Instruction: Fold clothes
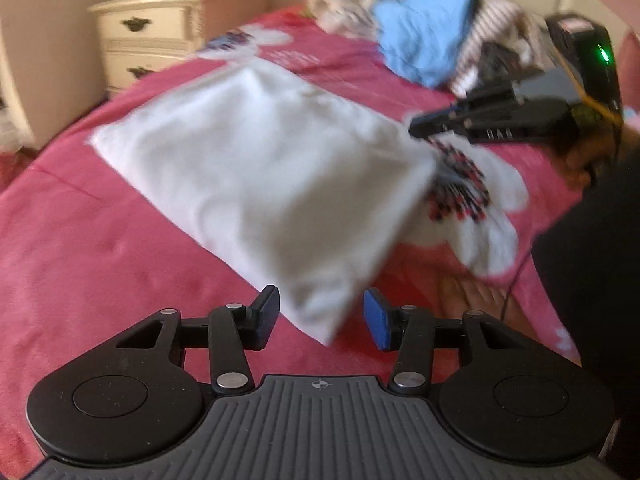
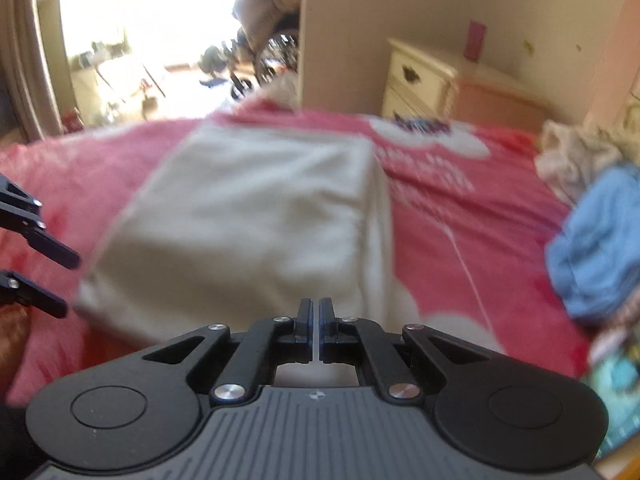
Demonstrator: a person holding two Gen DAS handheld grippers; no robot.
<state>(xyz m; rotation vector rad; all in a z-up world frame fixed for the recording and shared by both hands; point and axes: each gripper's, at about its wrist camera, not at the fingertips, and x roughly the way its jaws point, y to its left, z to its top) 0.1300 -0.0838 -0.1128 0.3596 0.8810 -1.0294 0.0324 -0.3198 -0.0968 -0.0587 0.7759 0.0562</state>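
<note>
The white garment [image 1: 256,176] is pinched by the clenched right gripper [image 2: 314,316]; the left gripper [image 1: 322,320] is released, so the fold may be dragged askew.

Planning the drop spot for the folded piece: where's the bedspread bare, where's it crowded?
Bare: pink bedspread between the white folded cloth and the nightstand side. Also between cloth and the clothes pile. Crowded: pile at the headboard end.

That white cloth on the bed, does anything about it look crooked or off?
Mostly neat: the white cloth lies folded flat on the pink bedspread. Its near corner looks lifted by the left gripper. The only mess is the unfolded clothes pile heaped behind it.
</note>
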